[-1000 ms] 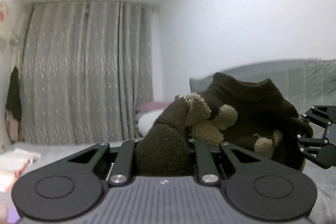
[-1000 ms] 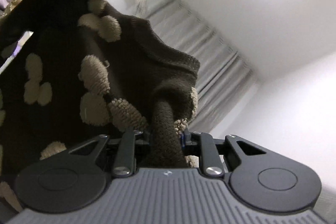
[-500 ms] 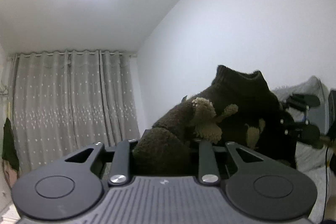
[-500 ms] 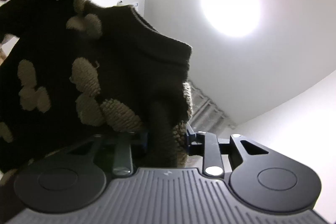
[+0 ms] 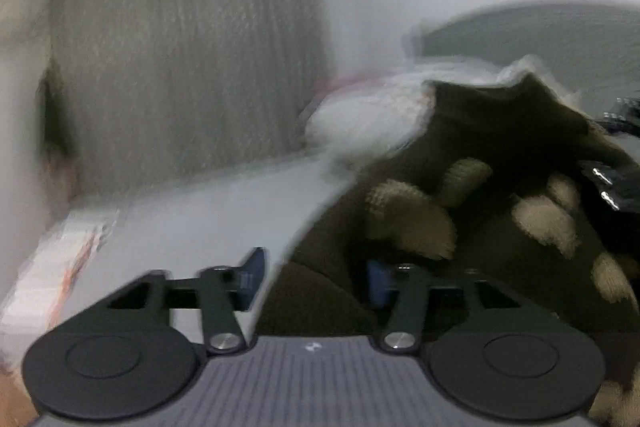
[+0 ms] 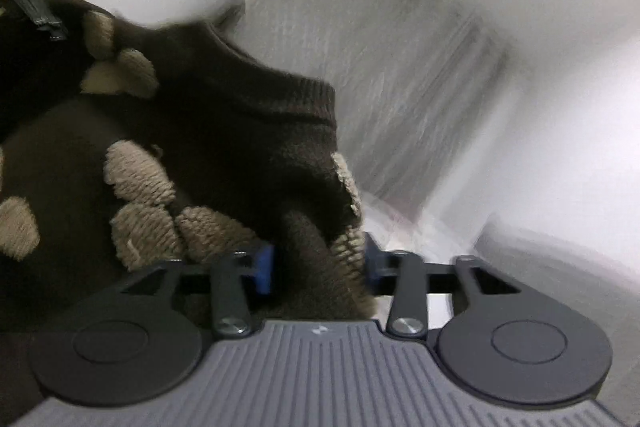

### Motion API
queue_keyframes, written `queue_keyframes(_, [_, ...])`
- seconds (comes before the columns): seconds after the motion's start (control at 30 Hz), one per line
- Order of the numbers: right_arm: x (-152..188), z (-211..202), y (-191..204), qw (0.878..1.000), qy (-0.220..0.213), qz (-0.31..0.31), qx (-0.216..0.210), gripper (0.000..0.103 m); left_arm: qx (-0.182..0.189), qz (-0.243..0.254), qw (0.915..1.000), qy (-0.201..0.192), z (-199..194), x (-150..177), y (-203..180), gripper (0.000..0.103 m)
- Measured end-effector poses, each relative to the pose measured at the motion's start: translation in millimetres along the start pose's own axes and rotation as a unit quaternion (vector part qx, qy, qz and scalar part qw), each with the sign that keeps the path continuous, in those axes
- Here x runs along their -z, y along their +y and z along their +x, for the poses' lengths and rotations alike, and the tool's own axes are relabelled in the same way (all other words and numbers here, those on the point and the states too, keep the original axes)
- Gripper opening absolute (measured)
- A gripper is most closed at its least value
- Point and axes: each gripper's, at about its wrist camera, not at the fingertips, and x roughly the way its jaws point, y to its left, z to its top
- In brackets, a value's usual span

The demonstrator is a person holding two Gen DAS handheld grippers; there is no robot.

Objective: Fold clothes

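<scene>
The left claw (image 5: 314, 281) has just been opening: its blue pads stand apart, with a fold of the dark brown sweater (image 5: 500, 155) lying loosely between them, against the right-hand pad and clear of the left one. The right claw (image 6: 318, 265) has likewise just been spreading, and a roll of the same sweater (image 6: 224, 131) sits in its gap, filling most of it; whether the pads press it I cannot tell. Beyond the left claw lies a pale bed (image 5: 192, 223), with a white folded stack (image 5: 52, 267) at its left edge, a white pillow (image 5: 360, 115) behind, a grey curtain (image 5: 188, 47) and a grey headboard (image 5: 552, 35). The sweater hangs crumpled to the right, blocking that side. It is thick knit with fuzzy tan patches and a ribbed collar. Both views are blurred
</scene>
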Motion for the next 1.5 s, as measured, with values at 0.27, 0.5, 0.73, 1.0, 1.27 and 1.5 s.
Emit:
queue_keyframes(0.27, [125, -5, -8, 0.986, 0.066, 0.151, -0.024, 0.081, -0.001, -0.077, 0.9956, 0.054, -12, 113, 37, 0.072])
queue_keyframes(0.5, [253, -70, -25, 0.854, 0.155, 0.491, -0.071, 0.081, 0.005, -0.231, 0.9667, 0.109, -11, 211, 97, 0.078])
queue_keyframes(0.73, [283, -70, 16, 0.863, 0.255, 0.421, -0.113, 0.081, -0.071, -0.238, 0.9523, 0.178, 16, 241, 113, 0.079])
queue_keyframes(1.0, [249, -85, 46, 0.915, 0.224, 0.312, -0.122, 0.014, -0.038, -0.228, 0.9594, 0.161, 26, 240, 101, 0.011])
queue_keyframes(1.27, [184, -120, 9, 0.969, 0.063, 0.017, 0.237, 0.014, -0.031, -0.295, 0.948, 0.115, 11, 233, 142, 0.009])
queue_keyframes(1.5, [244, -12, -44, 0.898, 0.256, -0.092, 0.347, 0.054, -0.045, -0.313, 0.9438, 0.097, 3, 237, 166, 0.01])
